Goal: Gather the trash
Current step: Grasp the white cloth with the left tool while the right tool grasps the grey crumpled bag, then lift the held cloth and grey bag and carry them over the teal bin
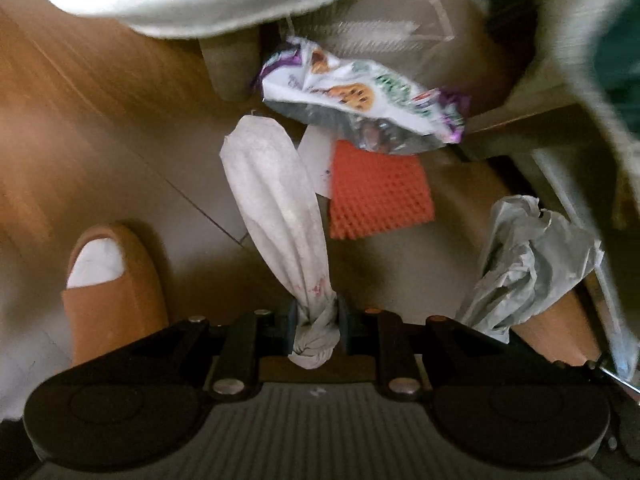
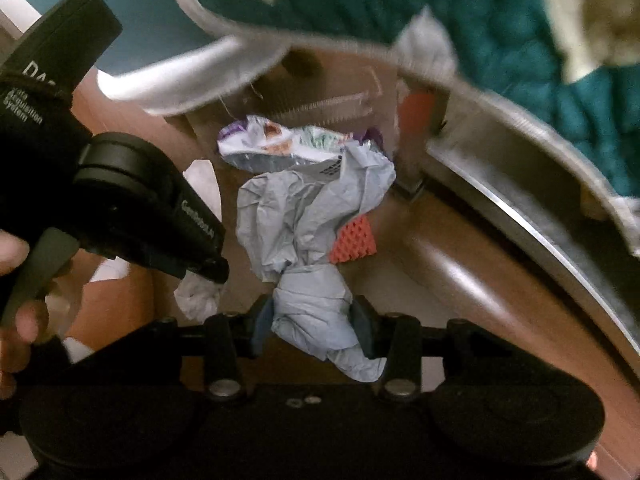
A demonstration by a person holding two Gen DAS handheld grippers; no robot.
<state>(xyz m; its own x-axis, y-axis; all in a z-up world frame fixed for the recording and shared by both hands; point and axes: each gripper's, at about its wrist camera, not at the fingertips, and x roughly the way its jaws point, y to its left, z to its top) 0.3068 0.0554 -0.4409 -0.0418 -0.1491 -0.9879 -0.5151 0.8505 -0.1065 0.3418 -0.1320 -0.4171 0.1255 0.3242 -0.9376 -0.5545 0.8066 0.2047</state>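
Tissue (image 1: pixel 280 216), white, limp and faintly stained, hanging long from the left gripper (image 1: pixel 318 326), pinched tight at its twisted end between the two pads, the loose tail drooping over the wooden floor (image 1: pixel 80 92) just beside a slippered foot (image 1: pixel 108 280). Probably weighing almost nothing, soft enough to tear or slide out, so gripping at the bunched knot rather than the thin tail looking like the safer hold. Lying further on, toward the bed's edge, a crinkled snack wrapper (image 1: pixel 360 100), foil-lined and printed with cookies, likely slick and springy, best taken at a folded seam or a flattened corner. Resting under it on the floor, an orange dimpled mat piece (image 1: pixel 376 192) and a white card (image 1: pixel 316 160), flat and harder to get pads beneath. Showing at the right of the left wrist view, and central in the right wrist view, a crumpled grey paper bag (image 2: pixel 312 216), clamped at its wadded lower part by the right gripper (image 2: pixel 312 320), both pads pressing into the folds. Seeming light, stiffer than the tissue, holding its creases, so squeezing the densest wad looking sound; looser flaps possibly slipping or unfolding. Hanging over everything at the top, a teal quilt (image 2: pixel 480 20) with pale trim, blurred.
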